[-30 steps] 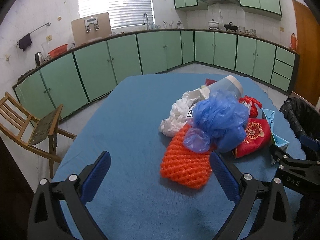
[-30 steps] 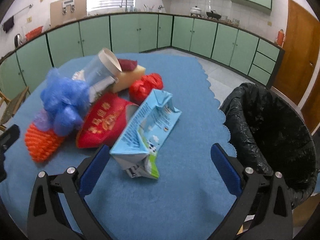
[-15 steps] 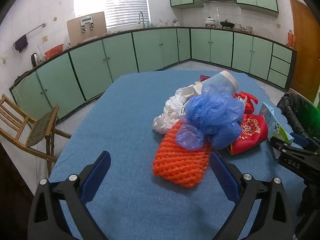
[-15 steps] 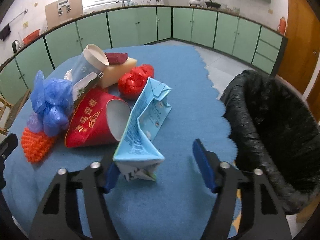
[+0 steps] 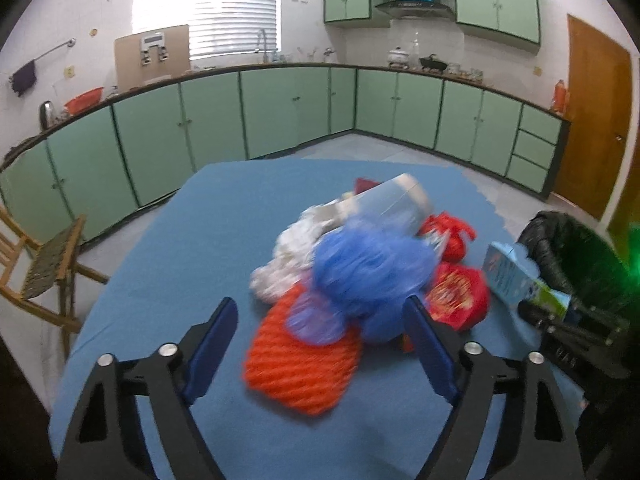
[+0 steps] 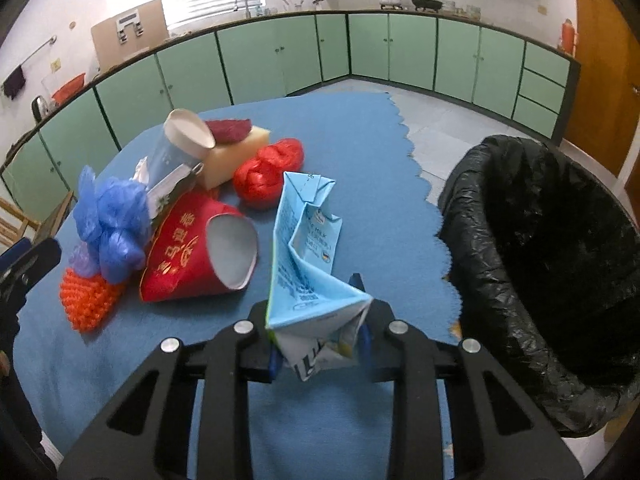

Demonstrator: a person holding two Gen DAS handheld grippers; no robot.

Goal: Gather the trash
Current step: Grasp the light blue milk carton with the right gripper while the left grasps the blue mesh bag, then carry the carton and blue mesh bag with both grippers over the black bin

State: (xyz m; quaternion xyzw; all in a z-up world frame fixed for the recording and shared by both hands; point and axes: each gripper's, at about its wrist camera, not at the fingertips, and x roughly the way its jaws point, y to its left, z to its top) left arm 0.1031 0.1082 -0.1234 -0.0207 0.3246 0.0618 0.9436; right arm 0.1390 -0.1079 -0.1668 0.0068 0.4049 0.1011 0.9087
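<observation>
My right gripper (image 6: 318,338) is shut on a crushed light-blue milk carton (image 6: 308,252) and holds it above the blue table, just left of the black-lined trash bin (image 6: 552,264). The carton also shows in the left wrist view (image 5: 516,276). My left gripper (image 5: 324,348) is open and empty, hovering before an orange net (image 5: 300,364) and a blue plastic bag (image 5: 372,272). The pile also has a red paper cup (image 6: 192,252), a red bag (image 6: 268,176), a clear jar (image 6: 176,152) and white plastic (image 5: 280,264).
A yellow sponge (image 6: 236,156) with a dark red piece lies behind the jar. The blue tablecloth (image 6: 360,140) ends in a scalloped edge by the bin. A wooden chair (image 5: 44,268) stands left of the table. Green cabinets (image 5: 280,112) line the walls.
My right gripper has closed on the milk carton and lifted it upright off the table. My left gripper has moved closer to the orange net and stays open.
</observation>
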